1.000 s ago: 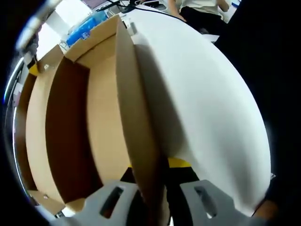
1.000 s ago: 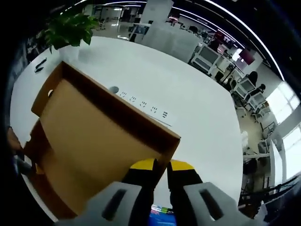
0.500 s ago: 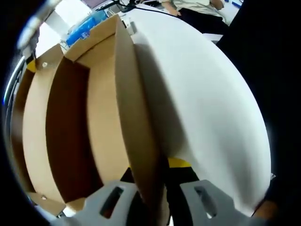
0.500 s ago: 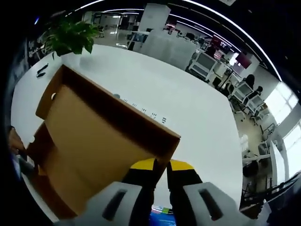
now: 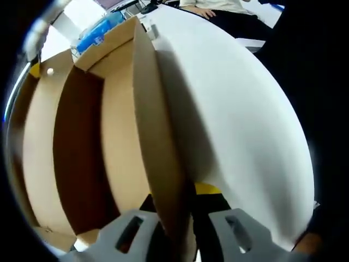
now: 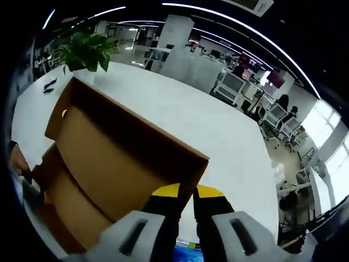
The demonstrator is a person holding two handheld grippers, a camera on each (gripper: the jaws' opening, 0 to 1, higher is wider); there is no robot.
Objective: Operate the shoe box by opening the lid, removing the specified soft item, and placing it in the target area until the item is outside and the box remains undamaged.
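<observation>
Two grippers both clamp cardboard. In the left gripper view the left gripper (image 5: 173, 229) has its jaws closed on the thin edge of a shoe box (image 5: 117, 136) wall, which runs up between them; the brown hollow of the box lies to the left of that wall and the white table (image 5: 240, 125) to the right. In the right gripper view the right gripper (image 6: 185, 215) pinches the front rim of the raised lid (image 6: 117, 155), jaws nearly together.

Only the right gripper view takes in the room: a potted plant (image 6: 86, 49) at the table's far end, a dark small object (image 6: 49, 84) near it, and office desks and chairs (image 6: 267, 117) beyond. The left gripper view instead shows blue packaging (image 5: 98, 30) past the box and a seated person (image 5: 218, 8). No writing is legible. I cannot make out the soft item.
</observation>
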